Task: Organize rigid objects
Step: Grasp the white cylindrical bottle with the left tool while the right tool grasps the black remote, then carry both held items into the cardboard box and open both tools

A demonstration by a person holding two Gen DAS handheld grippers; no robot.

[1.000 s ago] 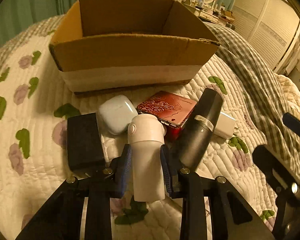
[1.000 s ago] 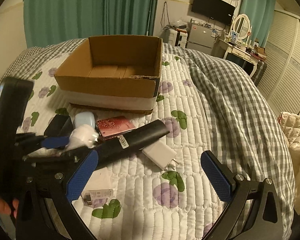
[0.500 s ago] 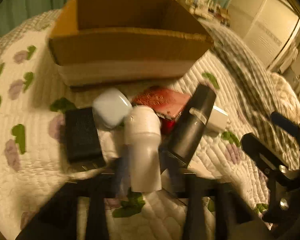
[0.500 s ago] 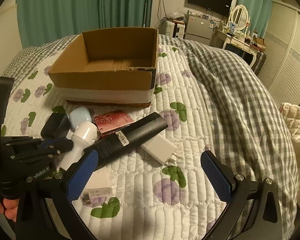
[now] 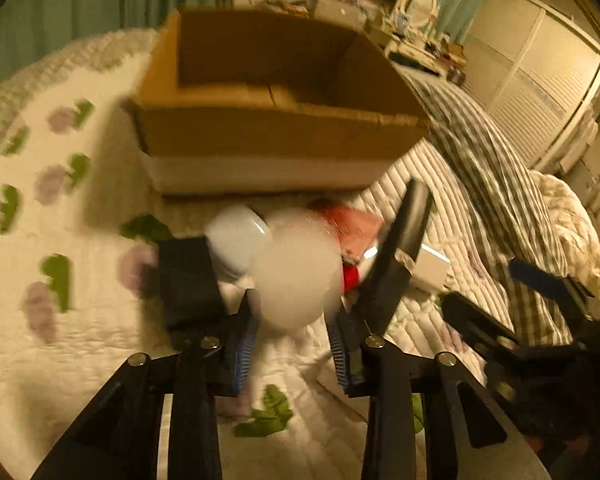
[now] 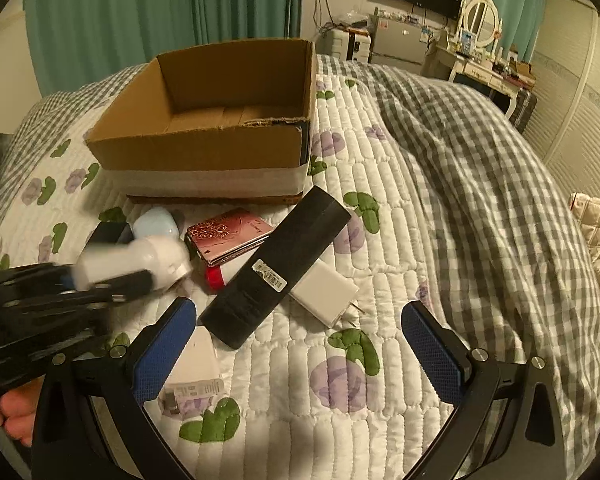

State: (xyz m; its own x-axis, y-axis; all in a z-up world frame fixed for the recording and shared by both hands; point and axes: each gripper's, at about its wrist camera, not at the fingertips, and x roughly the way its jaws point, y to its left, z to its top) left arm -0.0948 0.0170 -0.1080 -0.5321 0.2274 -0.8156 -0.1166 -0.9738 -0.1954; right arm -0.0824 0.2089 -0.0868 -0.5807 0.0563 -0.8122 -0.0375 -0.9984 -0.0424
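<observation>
The left tongs (image 5: 292, 344) were pinching a white cylindrical device (image 5: 296, 276), held clear of the quilted bed (image 6: 380, 280); motion blur smeared its outline in the left wrist view, so its surface details could not be read. In the right wrist view the same device (image 6: 140, 260) appeared lifted, its rear end hidden in the blurred left tongs (image 6: 66, 280). The right tongs (image 6: 300, 344) stood spread wide with nothing between them. An open cardboard box (image 6: 204, 148) sat on the bed beyond the remaining items. In front of it lay a pale blue case (image 6: 156, 220), partly covered by the device, a red patterned case (image 6: 228, 240), a long black cylinder (image 6: 276, 272) overlapping a white charger (image 6: 328, 292), and a black block (image 5: 188, 280). A small white box (image 6: 192, 368) was partly hidden behind the right tongs' left finger.
</observation>
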